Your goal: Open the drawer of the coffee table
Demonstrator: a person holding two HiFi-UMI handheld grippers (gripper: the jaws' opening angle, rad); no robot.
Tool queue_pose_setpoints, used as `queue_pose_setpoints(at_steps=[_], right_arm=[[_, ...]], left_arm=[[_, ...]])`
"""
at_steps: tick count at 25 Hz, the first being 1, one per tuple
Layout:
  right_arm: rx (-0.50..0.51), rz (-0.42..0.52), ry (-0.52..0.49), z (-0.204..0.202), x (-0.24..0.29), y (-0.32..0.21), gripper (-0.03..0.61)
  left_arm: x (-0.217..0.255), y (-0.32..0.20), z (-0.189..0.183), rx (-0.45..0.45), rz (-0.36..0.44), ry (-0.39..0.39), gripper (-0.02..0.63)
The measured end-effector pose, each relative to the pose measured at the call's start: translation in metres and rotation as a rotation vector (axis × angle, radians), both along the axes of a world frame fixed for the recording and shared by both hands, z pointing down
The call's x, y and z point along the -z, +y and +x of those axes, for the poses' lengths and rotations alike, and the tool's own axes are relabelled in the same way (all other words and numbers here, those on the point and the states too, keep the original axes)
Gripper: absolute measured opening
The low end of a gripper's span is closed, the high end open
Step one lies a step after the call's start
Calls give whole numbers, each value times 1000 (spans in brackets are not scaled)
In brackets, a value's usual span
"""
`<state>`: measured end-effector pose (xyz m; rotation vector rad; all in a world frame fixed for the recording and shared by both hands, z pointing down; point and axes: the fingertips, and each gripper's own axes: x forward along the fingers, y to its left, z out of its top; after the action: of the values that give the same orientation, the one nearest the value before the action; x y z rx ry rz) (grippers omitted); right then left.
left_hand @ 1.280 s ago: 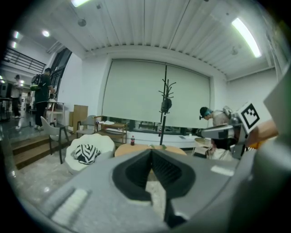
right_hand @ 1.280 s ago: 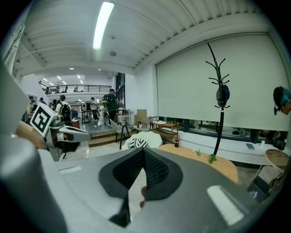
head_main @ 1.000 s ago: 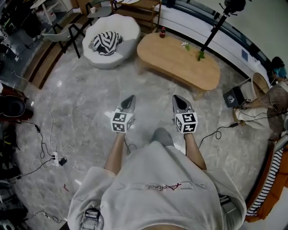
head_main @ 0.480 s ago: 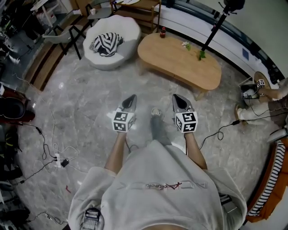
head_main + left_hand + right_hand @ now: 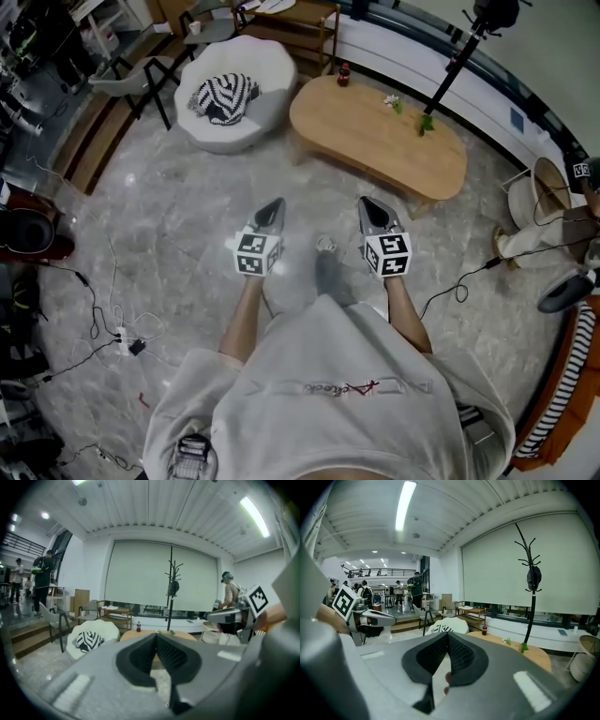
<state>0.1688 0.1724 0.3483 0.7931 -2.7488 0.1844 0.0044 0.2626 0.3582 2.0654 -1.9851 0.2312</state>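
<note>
The coffee table [image 5: 380, 141] is a long light-wood oval standing on the marble floor ahead of me, well beyond both grippers. No drawer front shows in any view. My left gripper [image 5: 273, 204] and right gripper [image 5: 366, 202] are held side by side above the floor, both pointing towards the table, jaws shut and empty. In the left gripper view the shut jaws [image 5: 156, 635] partly hide the table top [image 5: 130, 633]. In the right gripper view the shut jaws [image 5: 447, 633] point left of the table [image 5: 534, 654].
A white round armchair [image 5: 267, 70] with a striped cushion [image 5: 223, 96] stands left of the table. A cola bottle [image 5: 343, 73] and small plants stand on the table. A black stand [image 5: 450, 66], a basket [image 5: 539, 192], floor cables [image 5: 112, 319] and a person's shoe [image 5: 325, 245] are around.
The table and armchair have slid slightly nearer in the head view as the person steps forward. Both grippers keep their pose, shut. The person crouching at the right edge has largely left view.
</note>
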Motion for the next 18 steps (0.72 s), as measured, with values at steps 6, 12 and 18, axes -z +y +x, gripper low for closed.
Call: queue_pose_setpoints(at_steps=[6,12,18], right_arm=[[21,-3,8,-32,-1,-50,5],[45,-4,7,-69,9,-112,5],[70,-8,-2,-103,14,-180,5]], left_arm=[[-1,-48,-28,19,-8,9,0],[8,-107,-59,33,-11,12,0],[22,-178,-88,40,-3,-18,0]])
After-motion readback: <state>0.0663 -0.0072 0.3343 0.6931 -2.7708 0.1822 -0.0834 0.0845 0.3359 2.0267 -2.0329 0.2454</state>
